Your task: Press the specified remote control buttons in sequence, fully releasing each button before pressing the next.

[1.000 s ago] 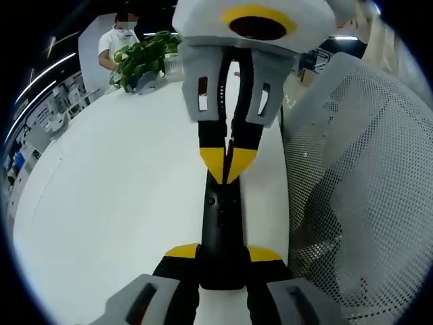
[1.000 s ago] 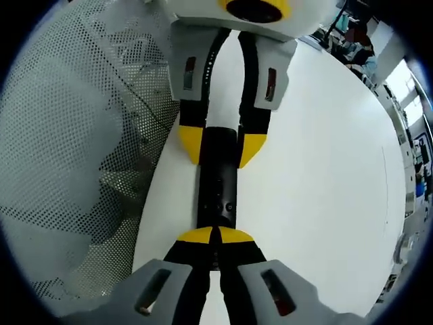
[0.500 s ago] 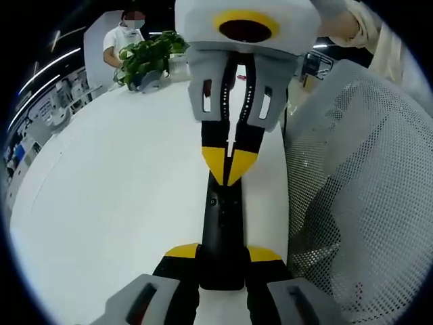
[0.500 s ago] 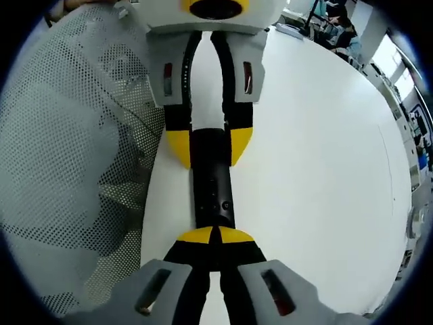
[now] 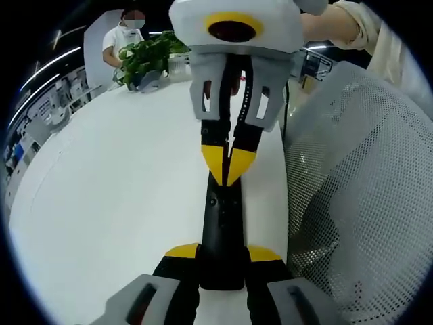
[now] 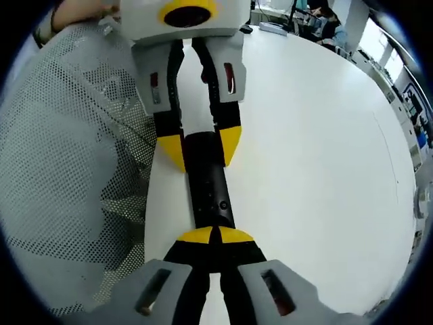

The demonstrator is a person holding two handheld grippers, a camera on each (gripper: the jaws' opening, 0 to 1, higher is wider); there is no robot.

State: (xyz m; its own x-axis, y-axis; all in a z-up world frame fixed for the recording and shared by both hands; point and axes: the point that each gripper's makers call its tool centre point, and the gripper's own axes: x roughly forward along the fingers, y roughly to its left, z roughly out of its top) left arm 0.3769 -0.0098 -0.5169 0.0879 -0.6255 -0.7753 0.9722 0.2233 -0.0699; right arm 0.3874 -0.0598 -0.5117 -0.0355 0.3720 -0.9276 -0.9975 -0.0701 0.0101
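A: Which step?
B: Looks like a press in progress. The remote [image 5: 221,230] is a slim black matte bar lying on the white tabletop [image 5: 115,203], alongside a white mesh chair back [image 5: 358,196]. The left tool [image 5: 222,255] is clamped on the remote's near end, one yellow tip on each side.
A: And the other?
B: The right tool [image 6: 216,236] has its tips together, pointed down onto the remote's face just next to a small round button [image 6: 223,205]. I can't tell whether it's actually depressed.
A: Next move?
B: My guess: lift fully clear of the remote, then shift along it to the next button while the left keeps it steady.
A: Surfaces?
B: The tabletop is smooth and glossy, so the remote could slide. A leafy green plant [image 5: 145,57] sits far beyond the remote.
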